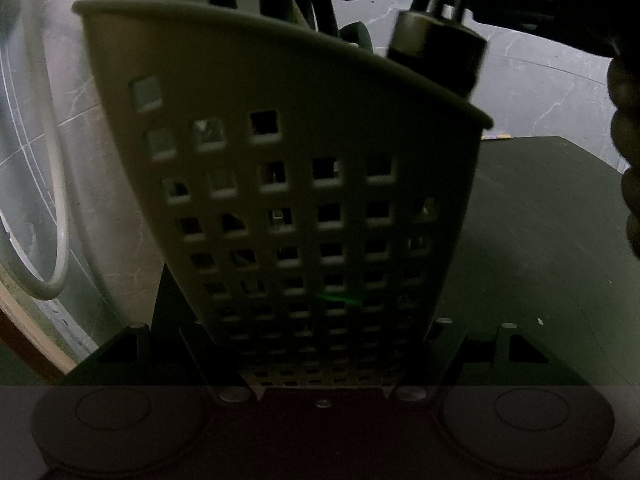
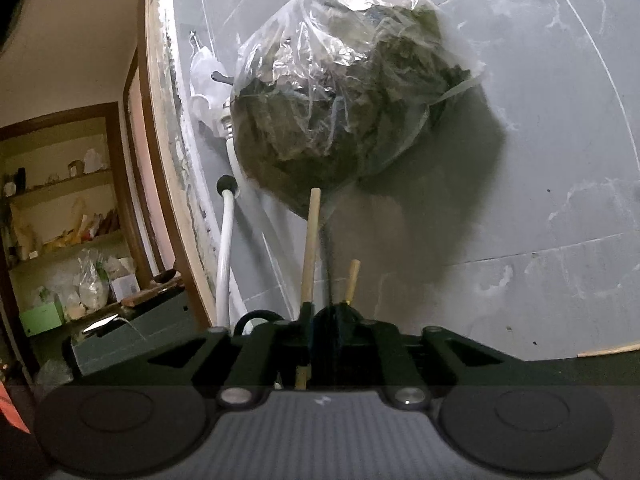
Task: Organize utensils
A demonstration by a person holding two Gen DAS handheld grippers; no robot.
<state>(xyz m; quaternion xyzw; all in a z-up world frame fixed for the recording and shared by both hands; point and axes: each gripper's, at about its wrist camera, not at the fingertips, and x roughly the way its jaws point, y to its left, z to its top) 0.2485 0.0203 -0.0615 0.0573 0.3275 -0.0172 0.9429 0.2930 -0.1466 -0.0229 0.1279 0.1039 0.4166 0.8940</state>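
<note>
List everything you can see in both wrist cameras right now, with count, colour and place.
utensil holder: one, pale perforated plastic, clamped by the left gripper
utensil handles: two, light wood, upright by the right gripper
dark cylinder: one, black and metal, above the holder's rim
plastic bag: one, clear, dark contents, hanging on the tiled wall
hose: one, white, against the wall
left gripper: black, shut on the holder
right gripper: black, grip unclear
fingers: right edge

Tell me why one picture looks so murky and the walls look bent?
Left wrist view: dim, the perforated basket fills the frame, its holes dark, the metal utensil handle motion-blurred. Right wrist view: brighter, the plastic bag glints and casts a broad shadow on the tiled wall. Both fisheye lenses bow straight lines and darken the corners.
</note>
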